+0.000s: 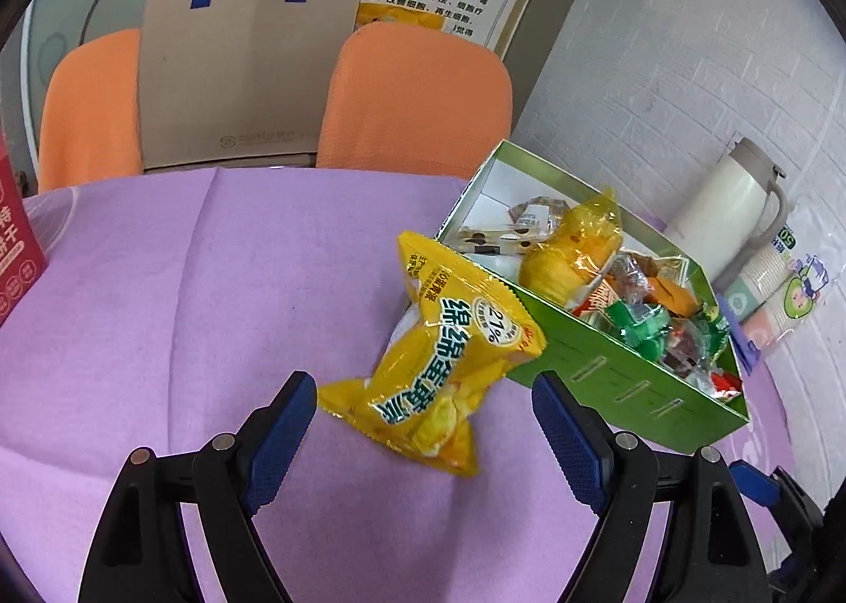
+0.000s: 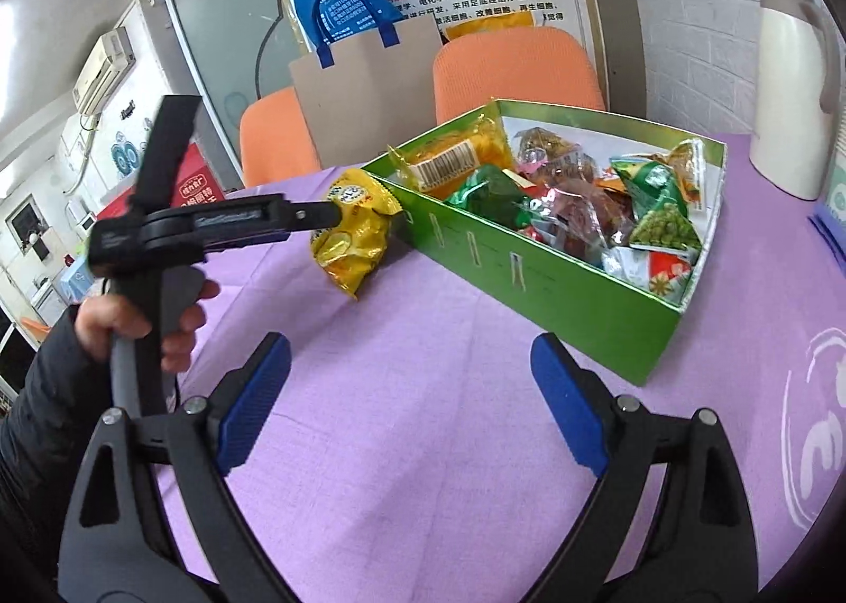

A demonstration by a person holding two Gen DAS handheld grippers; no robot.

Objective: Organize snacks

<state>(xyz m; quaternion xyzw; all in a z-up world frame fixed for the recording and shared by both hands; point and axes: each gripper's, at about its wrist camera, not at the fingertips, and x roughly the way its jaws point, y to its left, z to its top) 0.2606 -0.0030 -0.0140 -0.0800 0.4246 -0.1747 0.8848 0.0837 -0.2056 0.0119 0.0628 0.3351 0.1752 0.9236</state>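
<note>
A yellow snack bag (image 1: 449, 359) lies on the purple tablecloth (image 1: 185, 312), leaning against the long wall of a green box (image 1: 608, 365). My left gripper (image 1: 423, 381) is open, its blue pads on either side of the bag's near end without touching it. The box holds several wrapped snacks, among them a yellow pack (image 1: 576, 248). In the right wrist view my right gripper (image 2: 411, 341) is open over bare cloth, short of the green box (image 2: 529, 280). A hand holds the left gripper (image 2: 328, 214) at the yellow bag (image 2: 354, 227).
A white thermos (image 1: 740, 211) and a sleeve of paper cups (image 1: 777, 296) stand right of the box by the wall. Two orange chairs (image 1: 417, 95) and a brown paper bag (image 1: 243, 69) are behind the table. A red box (image 1: 16, 243) sits at the left edge.
</note>
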